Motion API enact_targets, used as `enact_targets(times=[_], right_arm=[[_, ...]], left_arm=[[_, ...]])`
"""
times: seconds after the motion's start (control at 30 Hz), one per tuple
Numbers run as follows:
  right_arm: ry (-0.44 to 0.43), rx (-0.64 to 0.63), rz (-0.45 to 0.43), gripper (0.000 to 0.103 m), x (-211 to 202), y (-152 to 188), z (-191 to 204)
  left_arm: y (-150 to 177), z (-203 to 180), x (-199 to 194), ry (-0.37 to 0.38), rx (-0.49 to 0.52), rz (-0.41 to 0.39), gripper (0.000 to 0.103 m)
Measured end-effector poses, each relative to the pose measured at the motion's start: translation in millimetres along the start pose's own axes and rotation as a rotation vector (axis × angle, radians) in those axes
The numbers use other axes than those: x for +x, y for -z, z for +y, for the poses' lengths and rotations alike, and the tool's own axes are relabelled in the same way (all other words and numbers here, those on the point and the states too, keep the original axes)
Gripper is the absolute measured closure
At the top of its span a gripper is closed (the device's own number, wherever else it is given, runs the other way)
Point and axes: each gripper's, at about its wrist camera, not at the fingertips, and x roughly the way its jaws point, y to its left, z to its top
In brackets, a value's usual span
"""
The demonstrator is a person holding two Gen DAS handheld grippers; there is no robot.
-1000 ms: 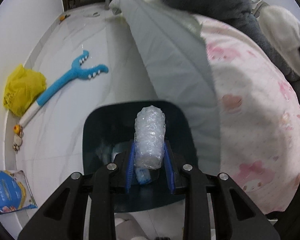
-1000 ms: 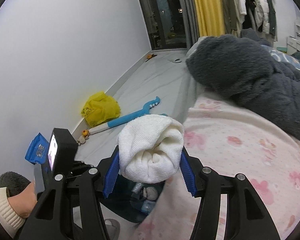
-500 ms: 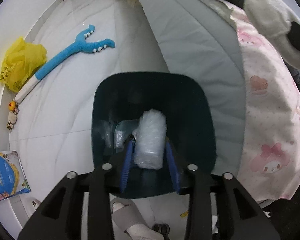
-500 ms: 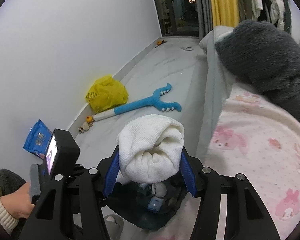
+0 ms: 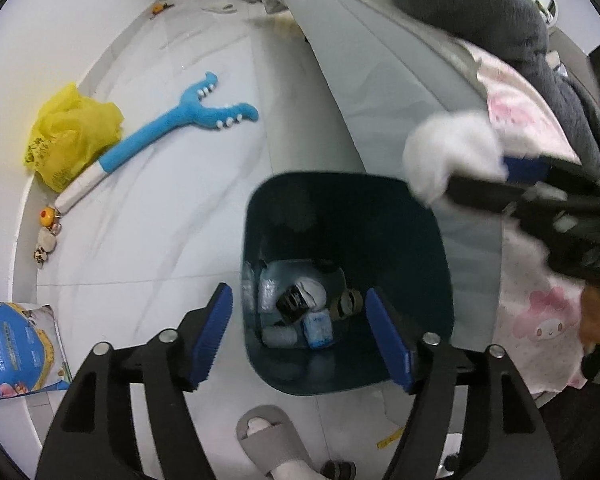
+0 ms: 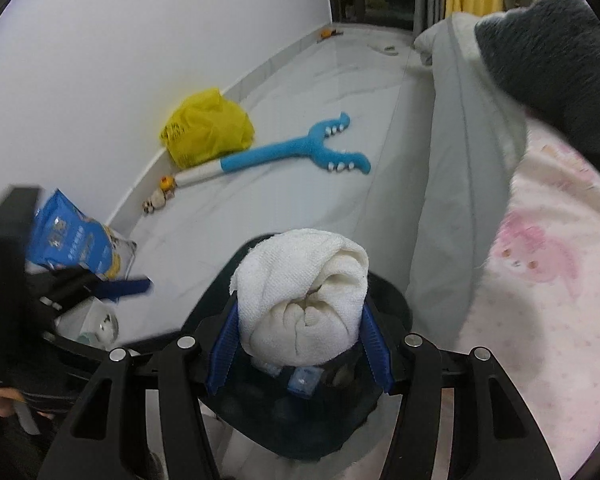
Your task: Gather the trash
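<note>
1. Left gripper (image 5: 300, 330): jaws just spread wide, nothing held between them; positioned above the dark bin (image 5: 440, 248).
2. Right gripper (image 6: 298, 344): jaws clamped on a rolled white cloth (image 6: 304, 300), held over the bin's near rim.
3. Dark bin: set on the pale floor beside the bed (image 5: 380, 80); wrappers and small trash (image 5: 296, 312) are seen at its bottom.
4. Blue plush toy (image 5: 172, 128) and yellow bag (image 5: 72, 136): laid far left, by the wall.

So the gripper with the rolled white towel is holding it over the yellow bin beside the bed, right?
Not quite: the bin is dark teal, not yellow. The right wrist view shows the right gripper clamping the rolled white towel above it, beside the bed.
</note>
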Motion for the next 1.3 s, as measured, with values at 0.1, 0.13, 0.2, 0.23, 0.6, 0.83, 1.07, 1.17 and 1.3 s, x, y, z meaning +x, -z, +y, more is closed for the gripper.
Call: enact_targets(times=[0.1,0.13,0.2,0.23,0.6,0.83,1.07,1.17,1.3], right_arm=[[0.012,-0.01,0.046,0.046,15.0,3.2,2.5],[0.015,-0.013,0.061,0.046,20.1,4.6,3.3],[0.018,-0.021,0.084,0.046,29.1,5.5,6.8],[0.021,-0.028,0.098,0.045,33.6,6.9,8.9],[0.041,-0.046,0.178,0.037,48.3,22.7,14.3],[0.046,-0.036,0.156,0.027,27.6,31.7,12.5],[0.056,-0.006,0.035,0.023,-26.7,37.8,6.7],[0.073,0.01,-0.063,0.016,-63.6,38.9,3.2],[0.128,0.035,-0.194,0.01,-115.2,47.9,-6.5]], left_arm=[[-3.2,4.0,-10.4,0.002,-0.015,-0.04,0.027],[-4.4,5.8,-14.9,0.0,-0.019,-0.059,0.024],[-6.2,8.2,-25.7,-0.01,-0.025,-0.107,0.02],[-7.1,8.7,-29.6,-0.009,-0.026,-0.123,0.02],[-21.6,0.5,-75.4,-0.03,-0.034,-0.292,0.016],[-24.2,-16.9,-100.7,-0.029,0.008,-0.366,0.015],[-25.7,-35.8,-134.5,-0.028,0.008,-0.45,0.007],[-26.6,-51.0,-147.1,-0.033,0.031,-0.487,0.005],[-22.7,-72.7,-156.6,-0.025,0.039,-0.512,0.005]])
